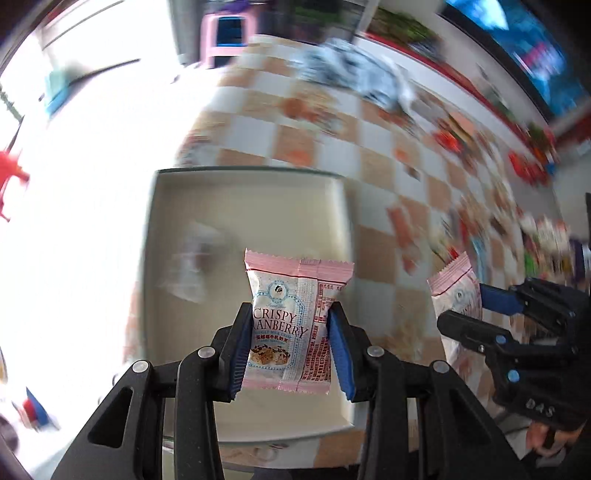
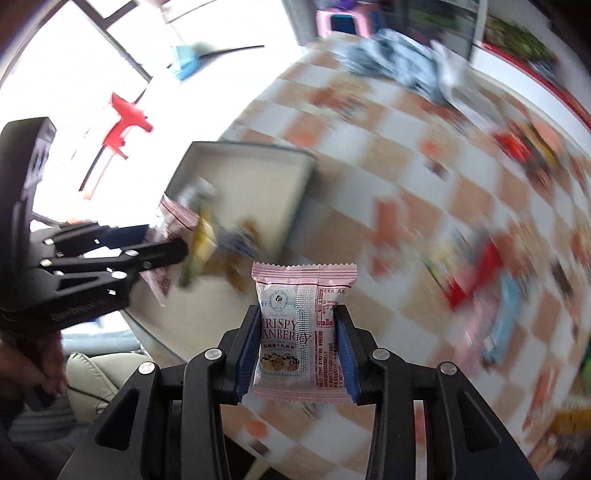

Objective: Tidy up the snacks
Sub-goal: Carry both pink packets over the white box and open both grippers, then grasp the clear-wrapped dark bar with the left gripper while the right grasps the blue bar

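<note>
My left gripper [image 1: 290, 350] is shut on a pink cranberry snack packet [image 1: 291, 325], held upright above a shallow white box [image 1: 243, 195]. A blurred pale wrapper [image 1: 192, 262] lies inside the box. My right gripper [image 2: 297, 354] is shut on a second pink cranberry snack packet [image 2: 303, 328] over the checkered tablecloth [image 2: 388, 206]. In the left wrist view the right gripper [image 1: 465, 306] shows at the right with its packet [image 1: 452, 288]. In the right wrist view the left gripper [image 2: 166, 240] reaches over the white box [image 2: 251, 173], where blurred wrappers [image 2: 207, 236] lie.
Many loose snack packets [image 2: 476, 269] are scattered on the tablecloth at the right. A blue-white crumpled bag [image 1: 354, 74] lies at the far side. A pink stool [image 1: 227, 33] stands beyond the table. A hand [image 2: 40, 369] holds the left gripper's handle.
</note>
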{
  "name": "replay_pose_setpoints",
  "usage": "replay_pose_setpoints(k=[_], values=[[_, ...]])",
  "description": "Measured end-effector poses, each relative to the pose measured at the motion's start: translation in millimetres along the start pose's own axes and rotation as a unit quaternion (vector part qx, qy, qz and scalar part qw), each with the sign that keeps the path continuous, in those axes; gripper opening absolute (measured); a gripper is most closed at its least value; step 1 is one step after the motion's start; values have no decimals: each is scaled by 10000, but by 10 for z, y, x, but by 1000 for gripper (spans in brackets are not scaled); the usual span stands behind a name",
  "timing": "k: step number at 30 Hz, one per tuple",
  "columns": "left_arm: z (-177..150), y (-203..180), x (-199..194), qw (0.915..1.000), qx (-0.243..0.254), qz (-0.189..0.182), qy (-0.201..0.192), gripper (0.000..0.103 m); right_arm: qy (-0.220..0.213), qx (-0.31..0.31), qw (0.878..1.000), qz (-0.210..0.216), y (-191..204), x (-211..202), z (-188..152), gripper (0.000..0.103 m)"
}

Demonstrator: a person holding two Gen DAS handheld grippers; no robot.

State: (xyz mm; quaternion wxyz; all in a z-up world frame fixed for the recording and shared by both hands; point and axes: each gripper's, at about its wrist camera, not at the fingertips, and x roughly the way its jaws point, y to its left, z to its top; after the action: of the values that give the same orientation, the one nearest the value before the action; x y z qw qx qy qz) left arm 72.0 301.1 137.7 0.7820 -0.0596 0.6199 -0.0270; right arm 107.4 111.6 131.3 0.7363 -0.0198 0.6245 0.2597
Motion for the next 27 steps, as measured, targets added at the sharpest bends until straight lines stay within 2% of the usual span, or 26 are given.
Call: replay_pose_setpoints(k=[3, 5, 6, 7, 9, 12, 15, 17, 21, 24, 27], values=[[145, 202, -26, 9998, -38, 206, -67, 44, -92, -262, 9995, 119, 318, 91, 387, 40], [234, 246, -18, 9991, 29, 398, -128, 50, -163, -350, 9992, 134, 492, 147, 615, 42], [270, 290, -16, 9989, 31, 453, -151, 53, -199, -348, 9991, 147, 540, 167, 698, 47], [296, 328, -15, 9990, 1, 430, -156, 55, -208, -311, 9992, 172, 575, 191, 781, 50], [314, 382, 4, 9992, -56, 373, -167, 61, -196, -160, 9995, 194, 596, 228, 891, 63], [258, 368, 71, 9997, 18, 222, -67, 62, -205, 28, 9996, 211, 537, 220, 891, 63], [149, 264, 150, 9999, 17, -21, 123, 62, -169, 137, 9997, 104, 427, 161, 673, 63], [87, 155, 159, 9995, 68, -253, 198, 62, -116, 266, 9996, -73, 285, 106, 409, 63], [-4, -291, 167, 9961, 602, -538, 349, 62, 137, 754, 9960, -450, -87, 55, -134, 63], [0, -686, 153, 9912, 1064, -702, 362, 62, 245, 1447, 9869, -672, -483, -20, -499, 63], [38, -1018, 165, 9859, 1398, -820, 418, 62, 100, 2283, 9702, -805, -953, -196, -781, 63]])
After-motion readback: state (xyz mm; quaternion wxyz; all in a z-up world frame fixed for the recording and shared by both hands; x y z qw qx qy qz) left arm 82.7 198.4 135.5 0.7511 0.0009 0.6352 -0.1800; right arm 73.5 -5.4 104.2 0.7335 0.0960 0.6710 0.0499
